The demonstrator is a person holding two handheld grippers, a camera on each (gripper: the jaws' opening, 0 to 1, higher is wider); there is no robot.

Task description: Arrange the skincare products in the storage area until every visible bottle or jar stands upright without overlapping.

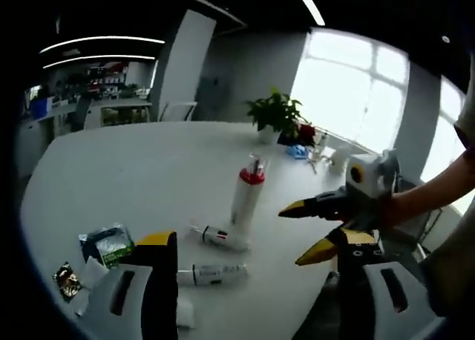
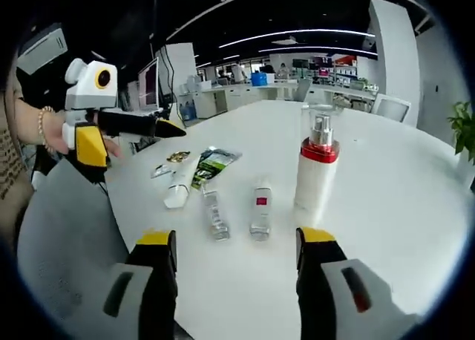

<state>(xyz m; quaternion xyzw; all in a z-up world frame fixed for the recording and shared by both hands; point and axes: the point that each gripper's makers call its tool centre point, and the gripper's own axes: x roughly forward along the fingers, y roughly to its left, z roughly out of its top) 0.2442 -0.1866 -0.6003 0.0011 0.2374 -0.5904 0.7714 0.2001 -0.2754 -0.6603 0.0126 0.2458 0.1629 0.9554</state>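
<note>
Both grippers, left [image 1: 241,280] and right [image 2: 236,255], hold their jaws open and empty. At frame centre on the white worktop [image 2: 386,206], the pump bottle [image 2: 315,173] stands upright; two small bottles [image 2: 237,210] lie flat beside it.

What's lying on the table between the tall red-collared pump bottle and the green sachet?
In the right gripper view, two small clear bottles lie flat between the pump bottle and green sachet: one with a red label, one plainer.
</note>
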